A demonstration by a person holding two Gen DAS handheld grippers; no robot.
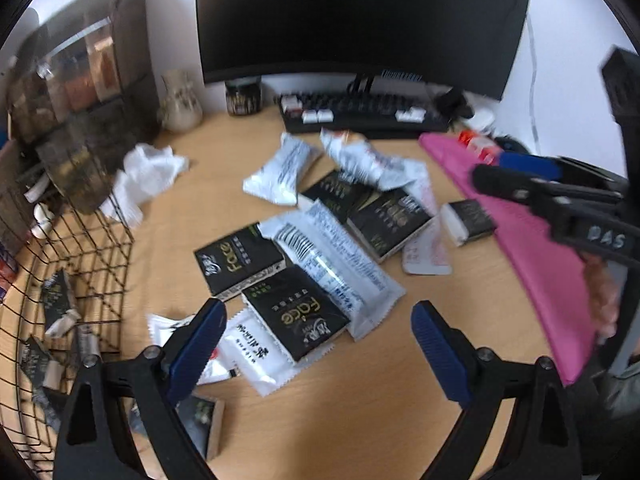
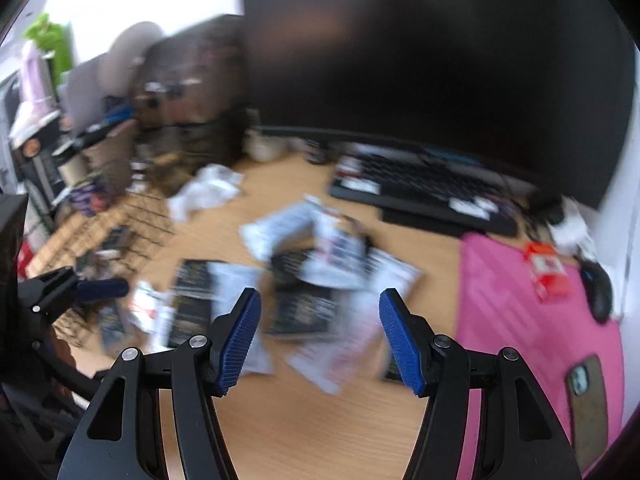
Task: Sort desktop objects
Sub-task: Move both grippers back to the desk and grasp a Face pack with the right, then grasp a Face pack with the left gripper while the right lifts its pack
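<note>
A heap of black "Face" tissue packs (image 1: 298, 316) and white and silver wrappers (image 1: 340, 264) lies on the wooden desk (image 1: 360, 400). My left gripper (image 1: 320, 344) hangs open above the nearest black pack, nothing between its blue pads. A black wire basket (image 1: 80, 264) at the left holds several dark packs. In the blurred right wrist view my right gripper (image 2: 320, 340) stands open over the same heap (image 2: 304, 280), empty. It also shows at the right of the left wrist view, as the right gripper (image 1: 516, 180).
A dark monitor (image 1: 360, 20) and keyboard (image 1: 360, 114) stand at the back. A pink mat (image 2: 536, 312) at the right carries a red box (image 2: 548, 276), a mouse (image 2: 600, 292) and a phone (image 2: 586, 400). A crumpled tissue (image 1: 148, 176), a vase (image 1: 180, 104) and a dark drawer unit (image 1: 80, 80) are at the left.
</note>
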